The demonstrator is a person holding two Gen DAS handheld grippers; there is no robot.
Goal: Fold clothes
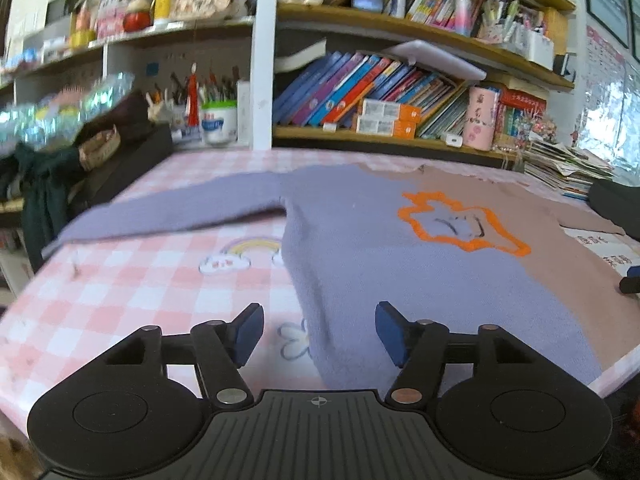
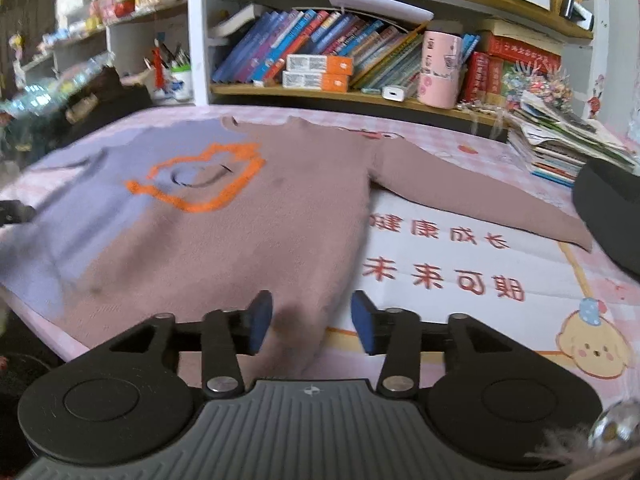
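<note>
A lilac-and-brown sweater (image 1: 400, 248) lies flat on the checked tablecloth (image 1: 120, 292), sleeves outspread, as left gripper (image 1: 319, 334) and right gripper (image 2: 312, 322) hover open-jawed and empty over its hem, apparently poised for a first sleeve fold.

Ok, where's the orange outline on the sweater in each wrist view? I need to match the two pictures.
Left wrist: orange outline right of centre, on the seam between purple and brown halves.
Right wrist: orange outline left of centre, on the same seam.
Shared landmark: pink cup on the bottom shelf behind.
</note>
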